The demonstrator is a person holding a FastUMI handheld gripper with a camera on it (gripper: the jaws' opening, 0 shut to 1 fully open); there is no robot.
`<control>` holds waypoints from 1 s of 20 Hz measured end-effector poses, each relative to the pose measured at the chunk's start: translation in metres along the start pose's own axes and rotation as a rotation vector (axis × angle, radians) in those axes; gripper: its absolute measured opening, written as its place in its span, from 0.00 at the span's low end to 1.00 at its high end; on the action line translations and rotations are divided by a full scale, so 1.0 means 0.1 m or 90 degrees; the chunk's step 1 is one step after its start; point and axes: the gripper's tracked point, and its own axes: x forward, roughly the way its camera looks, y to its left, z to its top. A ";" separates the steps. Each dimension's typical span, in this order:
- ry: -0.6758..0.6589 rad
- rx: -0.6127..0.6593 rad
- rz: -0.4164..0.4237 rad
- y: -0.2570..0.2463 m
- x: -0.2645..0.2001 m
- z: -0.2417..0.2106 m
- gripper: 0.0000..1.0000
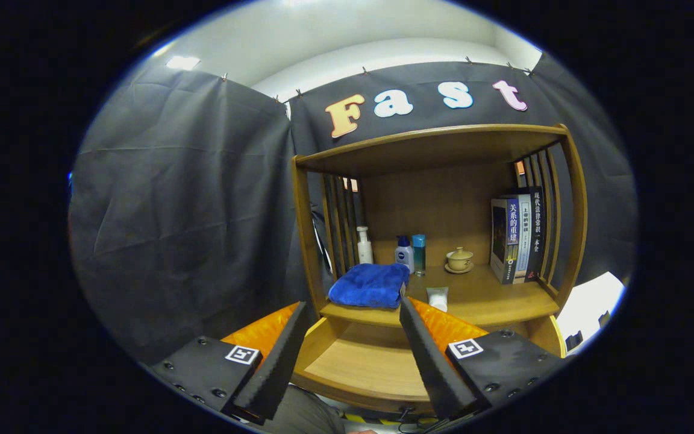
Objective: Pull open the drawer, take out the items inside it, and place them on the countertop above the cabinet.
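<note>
A: Claw (pixel 353 313) spread wide, pinching nothing, fingers (pixel 275 355) hanging over the pulled-out drawer (pixel 359 367). Drawer bottom looks bare, just wood between the fingers.

B: Yep, same here. Blue towel (pixel 370 284) folded up on the counter (pixel 491 298) just beyond the fingertips, near the left front edge. White tube (pixel 438 298) lying right beside it, next to the right finger's tip.

A: Further back on the counter: white pump bottle (pixel 364 245), small blue-capped bottle (pixel 404 252), teal bottle (pixel 419 253), all upright. Little lidded cup on a saucer (pixel 459 259) to their right, then books (pixel 518 235) standing against the right-hand slats.
</note>
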 end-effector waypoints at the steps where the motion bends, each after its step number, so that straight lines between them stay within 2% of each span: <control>1: -0.011 -0.015 -0.016 -0.02 -0.04 -0.02 0.98; 10: -0.051 -0.066 -0.147 -0.26 -0.34 -0.59 0.98; 20: -0.021 -0.063 -0.186 -0.35 -0.48 -1.29 0.98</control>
